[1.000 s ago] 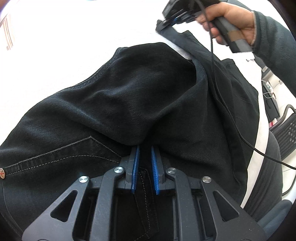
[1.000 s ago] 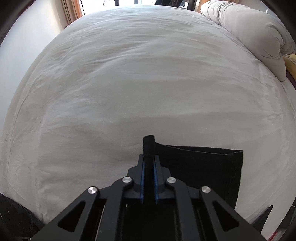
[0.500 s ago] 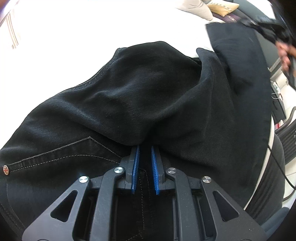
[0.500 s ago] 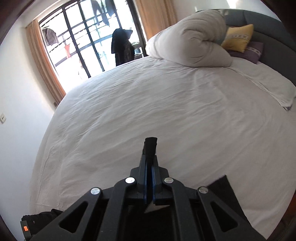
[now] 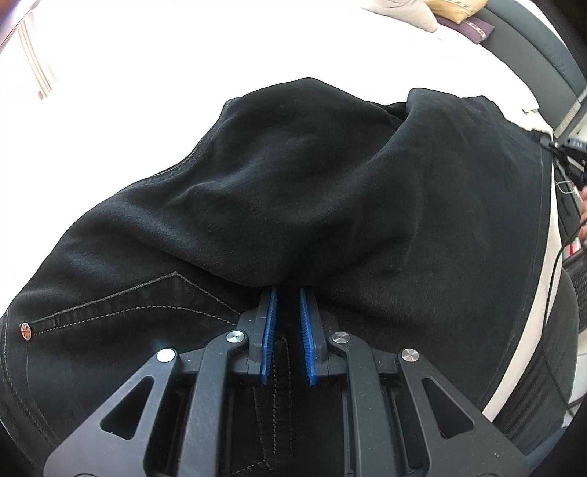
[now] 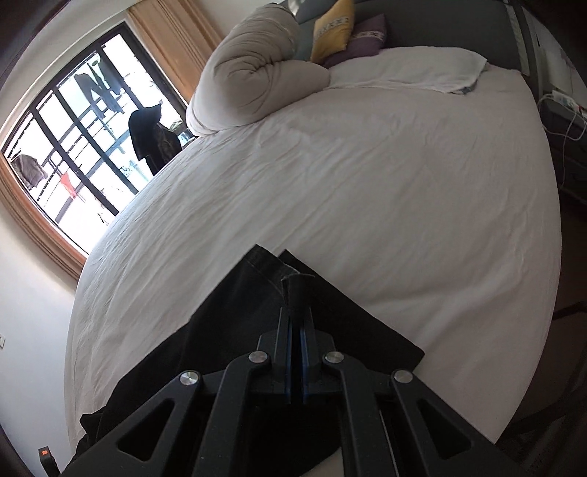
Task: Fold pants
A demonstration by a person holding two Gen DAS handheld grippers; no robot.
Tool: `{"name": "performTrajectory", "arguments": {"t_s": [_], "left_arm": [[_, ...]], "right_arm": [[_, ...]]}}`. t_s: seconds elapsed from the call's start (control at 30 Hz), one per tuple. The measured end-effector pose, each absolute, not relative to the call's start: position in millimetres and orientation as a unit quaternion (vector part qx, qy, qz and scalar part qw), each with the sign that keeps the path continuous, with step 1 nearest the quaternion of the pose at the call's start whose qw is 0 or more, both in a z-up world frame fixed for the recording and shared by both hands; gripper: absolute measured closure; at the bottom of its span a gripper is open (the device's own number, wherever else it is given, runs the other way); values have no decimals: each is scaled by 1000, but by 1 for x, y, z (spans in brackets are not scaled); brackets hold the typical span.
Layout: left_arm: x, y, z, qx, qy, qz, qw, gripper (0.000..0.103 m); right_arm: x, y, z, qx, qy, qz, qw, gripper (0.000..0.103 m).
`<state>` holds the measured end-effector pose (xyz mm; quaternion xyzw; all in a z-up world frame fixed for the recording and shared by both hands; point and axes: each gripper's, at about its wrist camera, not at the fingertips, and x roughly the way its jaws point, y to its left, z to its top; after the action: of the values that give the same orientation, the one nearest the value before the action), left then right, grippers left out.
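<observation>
Black jeans (image 5: 293, 190) lie bunched on a white bed (image 5: 183, 47) and fill the left wrist view, with a stitched pocket and a rivet at the lower left. My left gripper (image 5: 286, 293) grips the denim near the waist, its blue pads slightly apart with a fold of fabric between them. In the right wrist view my right gripper (image 6: 296, 312) is shut on a pinch of a pant leg's hem (image 6: 297, 286). The leg (image 6: 227, 330) drapes down over the white sheet below it.
A rolled grey duvet (image 6: 253, 80), a yellow pillow (image 6: 330, 29) and a purple pillow (image 6: 363, 36) sit at the head of the bed (image 6: 367, 176). A barred window (image 6: 73, 139) is at left. A nightstand with cables (image 6: 565, 121) stands at right.
My right gripper has carried the hem from low over the sheet up and back toward the bed's near edge, tilting its view. The left gripper has kept its hold in place.
</observation>
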<state>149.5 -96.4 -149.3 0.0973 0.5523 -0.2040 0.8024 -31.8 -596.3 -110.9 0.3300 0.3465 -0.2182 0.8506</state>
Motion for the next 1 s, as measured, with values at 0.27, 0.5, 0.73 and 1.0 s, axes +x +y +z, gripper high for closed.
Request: {"name": "performTrajectory", "arguments": {"t_s": [0.27,0.5,0.73,1.0], "left_arm": [[145,-107,-147,108,547,-177,811,90],[145,-119,-147,119,544,-166,814,90],[143,-122,-147,124,543,-167,814,90],[148,-125,-150,119,527,-178,822,90]], "right_arm": [[-59,-604,-137,374,341,-229,832,99],[-73,-612,-152,397,336,-243,819,99],[-72,-617,-159,398,342,-248,814,99],[-72,-622,-168,402,350,-261,805,100]]}}
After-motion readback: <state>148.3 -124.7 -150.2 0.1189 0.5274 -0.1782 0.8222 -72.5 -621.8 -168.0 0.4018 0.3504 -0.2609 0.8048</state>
